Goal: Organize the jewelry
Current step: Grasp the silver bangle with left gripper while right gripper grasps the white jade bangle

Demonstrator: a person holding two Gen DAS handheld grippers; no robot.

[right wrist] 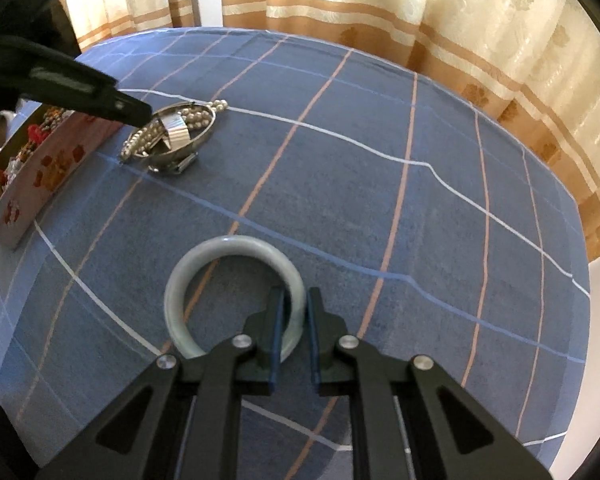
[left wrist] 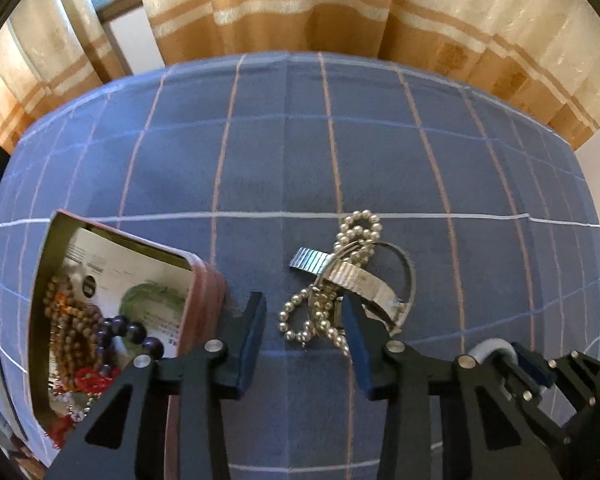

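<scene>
At the left sits the open jewelry box (left wrist: pixel 204 284), already holding bead strings, and just beside it the left gripper (left wrist: pixel 304 316) hangs with its fingers apart over the tangled pile of pearl chain (left wrist: pixel 356 232), silver watch band (left wrist: pixel 360 280) and thin metal bangle (left wrist: pixel 404 264) on the blue checked cloth (left wrist: pixel 260 160). If it closes here, it may catch only one loop and drag the whole tangle, or drop part outside the box. At the right, the right gripper (right wrist: pixel 293 304) is clamped on the pale jade bangle (right wrist: pixel 204 256), whose smooth, hard rim could slip from so small a bite and knock on the table.

- Left gripper (left wrist: pixel 305 320), jaws spread, hovers over a tangled pearl necklace (left wrist: pixel 332 280) and silver bangle (left wrist: pixel 380 280).
- Open jewelry box (left wrist: pixel 204 284) at nine o'clock, holding beads.
- Right gripper (left wrist: pixel 540 372) at four o'clock.
</scene>
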